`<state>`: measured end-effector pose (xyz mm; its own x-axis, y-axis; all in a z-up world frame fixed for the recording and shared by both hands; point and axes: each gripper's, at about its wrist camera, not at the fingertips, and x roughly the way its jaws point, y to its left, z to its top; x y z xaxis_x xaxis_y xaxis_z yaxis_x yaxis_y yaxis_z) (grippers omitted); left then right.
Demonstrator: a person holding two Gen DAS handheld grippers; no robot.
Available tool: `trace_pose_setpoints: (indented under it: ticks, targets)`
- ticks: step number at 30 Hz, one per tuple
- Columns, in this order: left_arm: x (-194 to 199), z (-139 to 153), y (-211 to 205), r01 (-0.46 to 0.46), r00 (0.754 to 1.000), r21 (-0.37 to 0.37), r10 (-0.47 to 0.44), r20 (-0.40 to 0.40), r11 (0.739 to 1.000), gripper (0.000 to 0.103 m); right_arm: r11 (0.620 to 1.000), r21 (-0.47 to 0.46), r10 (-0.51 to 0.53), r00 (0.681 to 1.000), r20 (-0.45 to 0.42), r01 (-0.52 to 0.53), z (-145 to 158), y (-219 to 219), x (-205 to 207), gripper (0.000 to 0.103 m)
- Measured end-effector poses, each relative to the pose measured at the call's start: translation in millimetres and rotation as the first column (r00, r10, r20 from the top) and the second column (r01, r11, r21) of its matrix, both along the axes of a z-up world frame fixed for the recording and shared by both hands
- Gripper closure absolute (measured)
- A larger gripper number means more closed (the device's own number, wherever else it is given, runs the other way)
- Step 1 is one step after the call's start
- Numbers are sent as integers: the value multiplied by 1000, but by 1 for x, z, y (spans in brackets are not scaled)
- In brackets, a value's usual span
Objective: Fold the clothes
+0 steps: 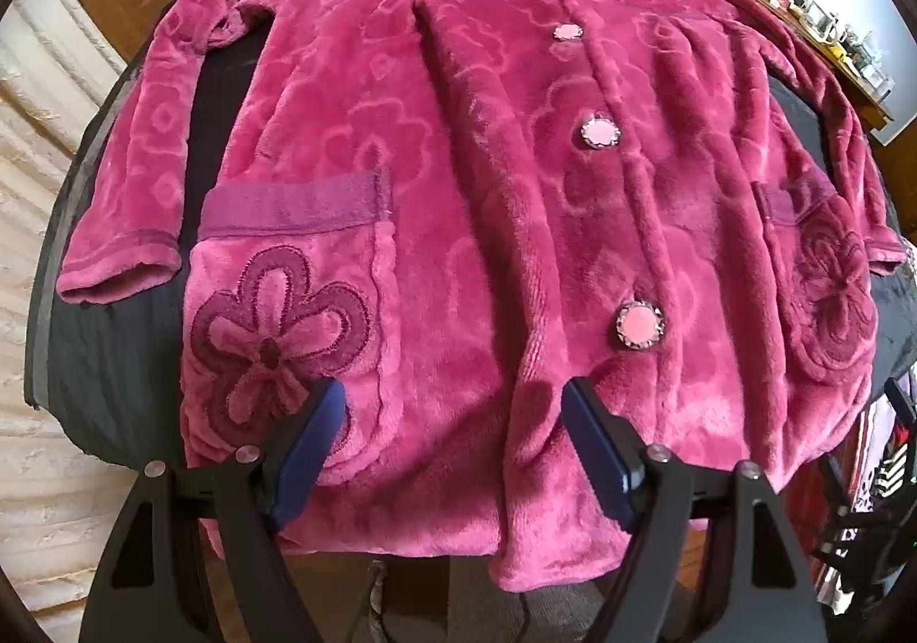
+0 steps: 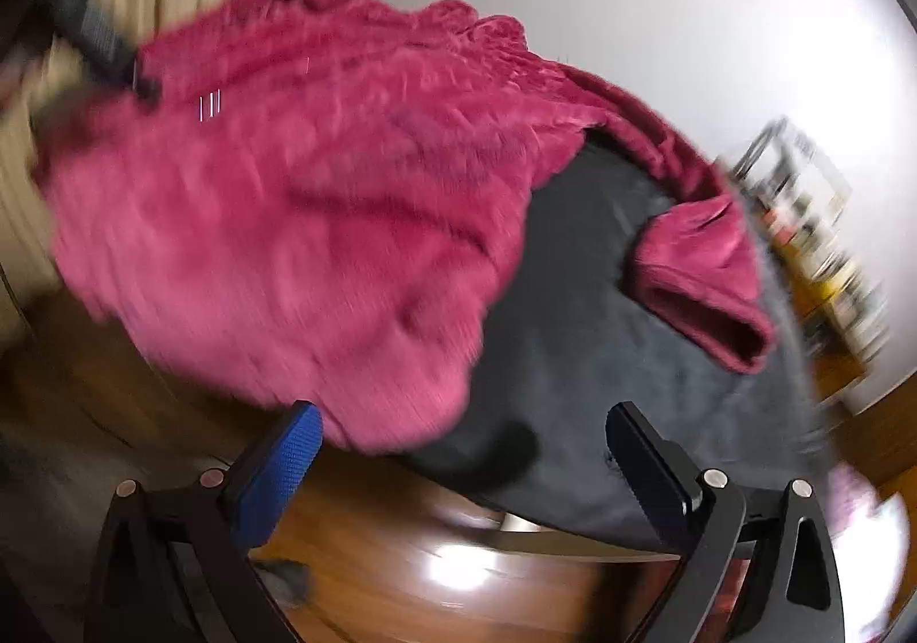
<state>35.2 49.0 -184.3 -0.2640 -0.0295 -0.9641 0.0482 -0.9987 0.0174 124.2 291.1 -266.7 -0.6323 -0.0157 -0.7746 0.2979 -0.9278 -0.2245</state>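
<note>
A pink fleece jacket [image 1: 493, 219] with round pink buttons and flower pockets lies front-up, spread over a black padded table [image 1: 114, 356]. Its hem hangs over the near edge. My left gripper [image 1: 453, 414] hovers open above the hem, left of the lowest button [image 1: 639, 325], with nothing between its blue pads. In the blurred right wrist view the same jacket [image 2: 298, 207] fills the left, and one sleeve cuff [image 2: 705, 282] lies on the black table [image 2: 573, 345]. My right gripper [image 2: 464, 436] stands open over the jacket's near corner and the table edge, holding nothing.
The other gripper [image 2: 103, 41] shows as a dark blur at upper left in the right wrist view. A cluttered wooden shelf [image 1: 814, 12] stands at the back right. Cream curtains [image 1: 51, 138] hang left. Wooden floor [image 2: 430, 557] lies below the table edge.
</note>
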Motion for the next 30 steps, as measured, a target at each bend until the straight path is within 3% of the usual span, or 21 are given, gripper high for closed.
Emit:
trace_pose_setpoints:
  ticks: [3, 7, 10, 13, 15, 19, 24, 28, 30]
  targets:
    - [-1, -2, 1, -2, 1000, -14, 2, 2, 1000, 21, 994, -105, -39, 999, -20, 36, 24, 3, -20, 3]
    - [-4, -8, 5, -3, 1000, -31, 3, 7, 1000, 21, 983, -168, 72, 997, -29, -76, 44, -20, -50, 3]
    - [-8, -11, 9, 3, 1000, -44, -3, 2, 999, 21, 957, -178, 241, 969, 56, -227, 35, -47, -75, 3]
    - [-12, -13, 10, 6, 1000, -63, -6, 0, 998, 21, 943, -141, 324, 932, 163, -303, 8, -59, -92, 3]
    - [-13, -15, 8, 2, 1000, -67, -2, 5, 998, 21, 950, -104, 312, 919, 239, -296, -9, -51, -100, 3]
    - [-12, -19, -3, -13, 1000, -51, 14, 18, 999, 21, 971, -97, 238, 922, 307, -219, -14, -19, -101, 3]
    - [-4, -21, -23, -44, 998, -40, 46, 41, 998, 19, 982, -96, 183, 925, 332, -160, -15, -1, -88, 3]
    - [4, -12, -47, -88, 996, 32, 87, 29, 996, 19, 987, -84, 159, 918, 362, -138, -12, -4, -90, 3]
    - [6, -10, -59, -112, 994, 18, 111, 22, 994, 19, 989, -72, 144, 923, 356, -126, -3, -9, -95, 3]
